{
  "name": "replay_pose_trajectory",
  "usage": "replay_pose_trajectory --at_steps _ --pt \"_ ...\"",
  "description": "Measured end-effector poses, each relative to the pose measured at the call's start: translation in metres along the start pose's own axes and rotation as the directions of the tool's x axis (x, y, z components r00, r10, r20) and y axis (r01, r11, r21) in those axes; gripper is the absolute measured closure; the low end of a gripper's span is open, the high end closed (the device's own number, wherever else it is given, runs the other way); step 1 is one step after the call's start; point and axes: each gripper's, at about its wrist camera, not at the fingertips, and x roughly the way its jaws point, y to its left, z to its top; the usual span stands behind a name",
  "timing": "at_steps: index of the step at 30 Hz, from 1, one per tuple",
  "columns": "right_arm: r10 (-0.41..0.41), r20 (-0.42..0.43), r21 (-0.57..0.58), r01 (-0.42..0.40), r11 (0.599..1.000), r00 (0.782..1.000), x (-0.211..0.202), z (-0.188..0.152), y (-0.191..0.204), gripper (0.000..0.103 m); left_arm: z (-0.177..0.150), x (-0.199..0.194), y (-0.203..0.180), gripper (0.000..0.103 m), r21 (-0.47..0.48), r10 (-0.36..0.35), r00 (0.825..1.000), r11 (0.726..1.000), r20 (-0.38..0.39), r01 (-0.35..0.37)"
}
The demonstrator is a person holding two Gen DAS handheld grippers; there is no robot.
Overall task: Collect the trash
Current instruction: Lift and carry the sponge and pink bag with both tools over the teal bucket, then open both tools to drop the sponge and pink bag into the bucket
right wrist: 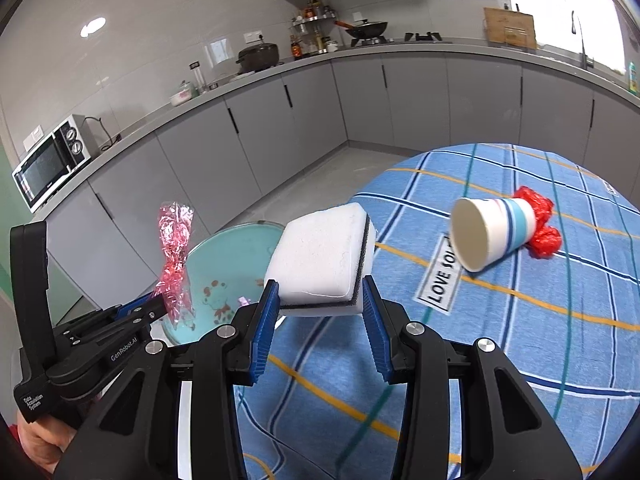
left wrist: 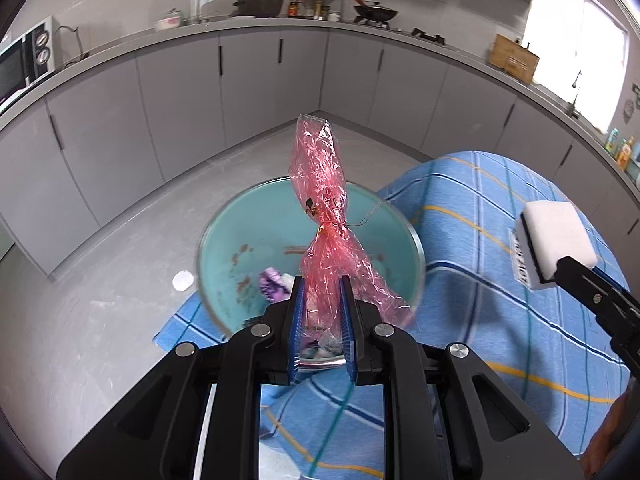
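The left gripper [left wrist: 323,300] has its blue-lined jaws closed on the lower end of a crinkled pink plastic wrapper [left wrist: 322,208], which stands upright above a teal basin [left wrist: 224,240]. The basin sits at the edge of a table covered by a blue checked cloth [left wrist: 480,280], and a purple scrap [left wrist: 272,282] lies inside it. To the right, the right gripper [left wrist: 560,268] holds a white sponge [left wrist: 554,234] with a dark layer. Grey cabinets [left wrist: 180,92] line the kitchen walls behind.

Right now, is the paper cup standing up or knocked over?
Knocked over. The paper cup lies on its side on the tablecloth, its mouth showing.
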Motion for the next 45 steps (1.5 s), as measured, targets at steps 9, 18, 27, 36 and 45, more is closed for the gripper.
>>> replay_pose_trajectory --at_steps 9,18,27,36,45 --pt "0.034 -0.025 -0.053 -0.035 0.998 0.999 0.020 0.004 0.029 0.061 0.001 0.010 0.029 0.086 -0.051 0.026 0.999 0.998 -0.020 -0.027" --pt "0.072 -0.052 -0.093 -0.077 0.993 0.996 0.046 0.010 0.058 0.061 0.006 0.024 0.040 0.086 -0.058 0.032 0.999 0.998 -0.037 -0.034" --pt "0.080 -0.086 -0.113 -0.089 0.990 0.993 0.079 0.013 0.075 0.061 0.008 0.045 0.048 0.086 -0.056 0.030 0.997 0.998 -0.073 -0.034" --pt "0.067 -0.130 -0.105 -0.080 0.991 0.989 0.113 0.015 0.074 0.061 0.016 0.068 0.048 0.086 -0.051 0.025 0.994 0.998 -0.104 -0.031" --pt "0.065 -0.183 -0.094 -0.083 0.992 0.981 0.140 0.014 0.067 0.060 0.016 0.088 0.047 0.086 -0.035 0.029 0.989 0.999 -0.142 -0.034"
